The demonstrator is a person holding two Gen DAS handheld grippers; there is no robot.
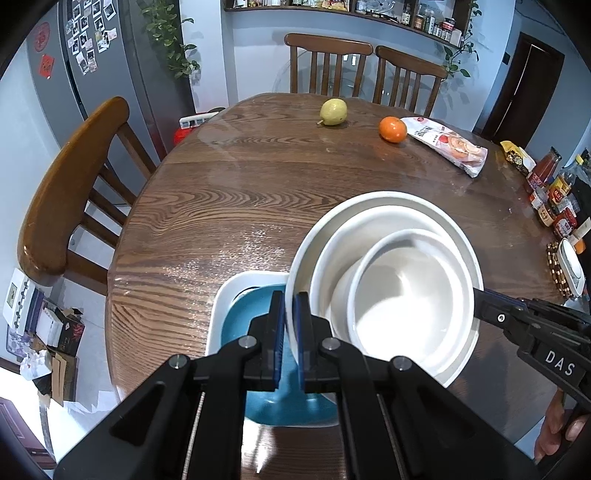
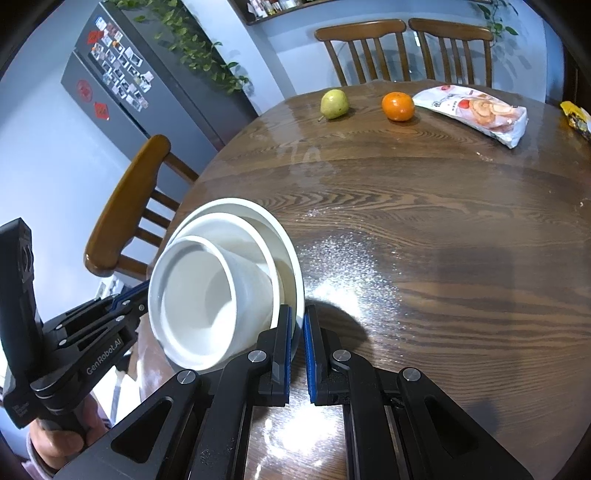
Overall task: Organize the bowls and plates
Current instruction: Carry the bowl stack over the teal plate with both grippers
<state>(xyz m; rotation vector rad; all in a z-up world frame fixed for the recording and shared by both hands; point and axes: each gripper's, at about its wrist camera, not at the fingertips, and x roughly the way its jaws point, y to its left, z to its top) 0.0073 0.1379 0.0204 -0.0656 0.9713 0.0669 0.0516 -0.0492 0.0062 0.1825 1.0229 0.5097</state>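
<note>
Left gripper (image 1: 290,314) and right gripper (image 2: 297,325) clamp the white bowl stack's (image 1: 388,280) rim above a blue dish (image 1: 236,321)

Home dining room: wooden table (image 1: 258,177), chairs (image 1: 328,62), photo-covered fridge (image 1: 96,55) (spice shelf (image 1: 406,14) above).

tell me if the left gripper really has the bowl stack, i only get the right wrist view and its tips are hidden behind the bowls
Observer: Yes, the left gripper is shut on the rim of the largest white bowl.
Operator: anything under that side
Observer: A blue dish with a white rim, partly covered by the stack.
Operator: and further right
Observer: Jars and bottles crowd the edge of the table.
</note>
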